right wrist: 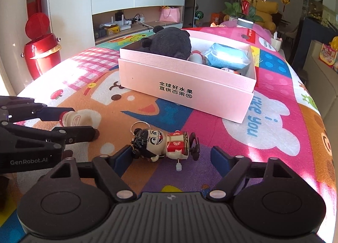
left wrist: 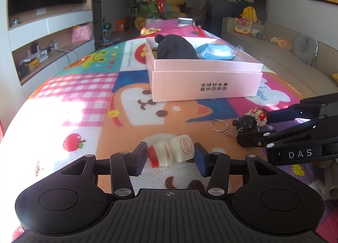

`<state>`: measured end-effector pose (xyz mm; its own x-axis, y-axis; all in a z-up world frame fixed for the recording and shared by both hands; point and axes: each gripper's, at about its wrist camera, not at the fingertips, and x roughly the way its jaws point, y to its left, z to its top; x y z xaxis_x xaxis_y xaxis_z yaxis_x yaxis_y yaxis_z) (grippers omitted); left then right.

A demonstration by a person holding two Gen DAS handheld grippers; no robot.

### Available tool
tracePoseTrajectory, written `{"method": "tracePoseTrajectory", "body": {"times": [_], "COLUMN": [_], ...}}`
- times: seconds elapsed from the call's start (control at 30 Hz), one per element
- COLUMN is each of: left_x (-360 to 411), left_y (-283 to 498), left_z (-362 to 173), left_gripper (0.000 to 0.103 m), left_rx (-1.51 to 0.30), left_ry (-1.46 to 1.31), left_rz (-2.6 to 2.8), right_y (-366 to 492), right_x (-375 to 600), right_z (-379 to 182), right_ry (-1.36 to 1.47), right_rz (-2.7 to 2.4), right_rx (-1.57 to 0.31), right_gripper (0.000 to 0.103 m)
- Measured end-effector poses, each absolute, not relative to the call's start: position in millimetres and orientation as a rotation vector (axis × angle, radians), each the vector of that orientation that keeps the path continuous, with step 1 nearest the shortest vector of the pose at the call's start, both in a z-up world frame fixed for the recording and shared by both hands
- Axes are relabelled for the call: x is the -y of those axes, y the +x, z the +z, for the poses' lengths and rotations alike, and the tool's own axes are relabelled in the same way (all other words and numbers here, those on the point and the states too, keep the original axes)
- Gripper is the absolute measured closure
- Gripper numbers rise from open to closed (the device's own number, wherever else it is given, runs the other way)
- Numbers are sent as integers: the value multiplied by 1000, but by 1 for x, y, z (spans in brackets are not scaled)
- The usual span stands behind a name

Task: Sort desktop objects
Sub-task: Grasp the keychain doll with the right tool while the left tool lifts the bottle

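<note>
A small white bottle (left wrist: 177, 154) with a red cap lies on its side on the cartoon play mat (left wrist: 88, 99). My left gripper (left wrist: 171, 159) is shut on it, one pad on the cap and one on the base. From the right wrist view the same bottle (right wrist: 78, 119) shows inside the left gripper (right wrist: 83, 121). A wind-up doll keychain (right wrist: 164, 143) lies between the fingers of my right gripper (right wrist: 172, 157). The left finger touches its black hair; the right finger stands clear of its feet. In the left wrist view the doll (left wrist: 253, 118) sits inside the right gripper (left wrist: 256, 126).
An open pink box (left wrist: 207, 82) (right wrist: 190, 86) stands behind both toys, holding a black plush (left wrist: 175, 47) and a blue packet (left wrist: 217, 52). A red bin (right wrist: 40, 53) stands off the mat's left edge. A sofa (left wrist: 295, 57) runs along the right.
</note>
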<state>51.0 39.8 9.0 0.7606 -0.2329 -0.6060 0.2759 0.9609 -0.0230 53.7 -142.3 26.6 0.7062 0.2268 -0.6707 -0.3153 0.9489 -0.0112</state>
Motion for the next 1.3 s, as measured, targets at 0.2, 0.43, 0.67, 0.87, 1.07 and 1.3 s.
{"method": "tracePoseTrajectory", "body": {"times": [0.2, 0.43, 0.67, 0.87, 1.07, 1.3], "left_x": [-39, -34, -16, -26, -25, -14], "left_y": [51, 53, 61, 42, 41, 43], "left_z": [9, 9, 13, 19, 16, 14], "left_gripper": [46, 39, 39, 24, 27, 33], "left_rx": [-651, -658, -636, -604, -637, -637], "left_ry": [73, 82, 92, 82, 82, 119], "left_rz": [-279, -286, -350, -339, -321, -342], "right_y": [50, 36, 29, 31, 31, 28], "right_x": [151, 162, 170, 176, 174, 174], "right_z": [30, 27, 24, 24, 23, 24], "right_ry": [-98, -100, -87, -59, -65, -64], "right_rz": [281, 256, 239, 215, 221, 226], "right_rx": [-720, -721, -700, -710, -713, -696], "right_gripper": [41, 41, 35, 21, 18, 18]}}
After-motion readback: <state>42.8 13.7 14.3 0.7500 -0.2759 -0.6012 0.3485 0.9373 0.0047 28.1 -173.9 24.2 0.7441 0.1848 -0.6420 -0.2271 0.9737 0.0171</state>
